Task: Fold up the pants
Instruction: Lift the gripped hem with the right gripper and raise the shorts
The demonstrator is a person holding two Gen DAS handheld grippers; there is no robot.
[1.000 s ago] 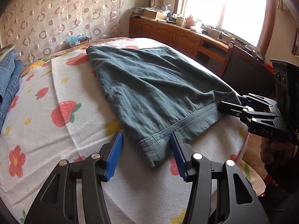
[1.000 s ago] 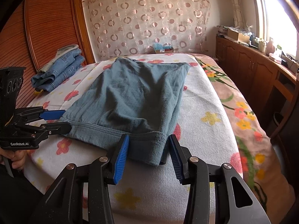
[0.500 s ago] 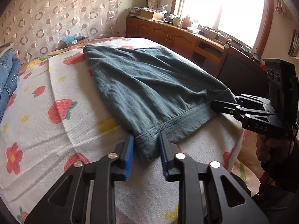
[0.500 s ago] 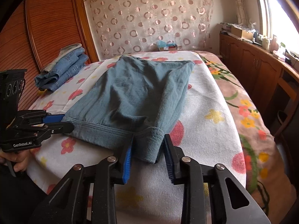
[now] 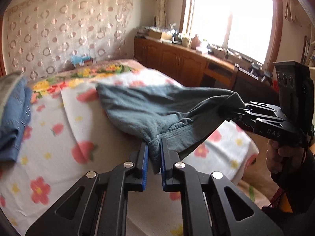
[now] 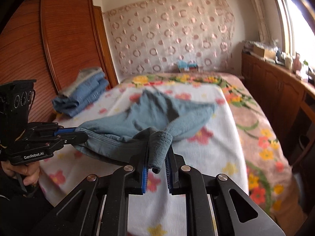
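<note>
1. Left wrist view: the left gripper [image 5: 154, 153] has its blue pads closed tight on one near corner of the teal pants [image 5: 149, 108], pinching the stitched hem between them.
2. The near edge of the pants hangs clear of the bed [image 5: 59, 137], stretched across to the right gripper [image 5: 235, 112], which holds the other corner at the right of the frame.
3. The far part of the pants lies on the white flowered cover of the bed.
4. A hand [image 5: 275, 157] grips the handle of the right gripper below its black body.
5. Folded blue jeans [image 5: 13, 116] lie on the left side of the bed, well apart from the pants.
6. A wooden cabinet [image 5: 177, 63] runs under the bright window [image 5: 232, 13].
7. Right wrist view: the right gripper [image 6: 156, 159] is closing its jaws on a bunched roll of pants [image 6: 153, 116] hem, and the pads press the cloth from both sides.
8. The hem sags in a curve over to the left gripper [image 6: 77, 133], clamped on the opposite corner at the left.
9. A hand [image 6: 21, 172] holds that gripper's handle.
10. The jeans [image 6: 84, 92] sit stacked near the wooden wardrobe [image 6: 49, 49].
11. A small blue box [image 6: 187, 65] stands at the head of the bed [image 6: 206, 157] against the patterned curtain [image 6: 171, 33].
</note>
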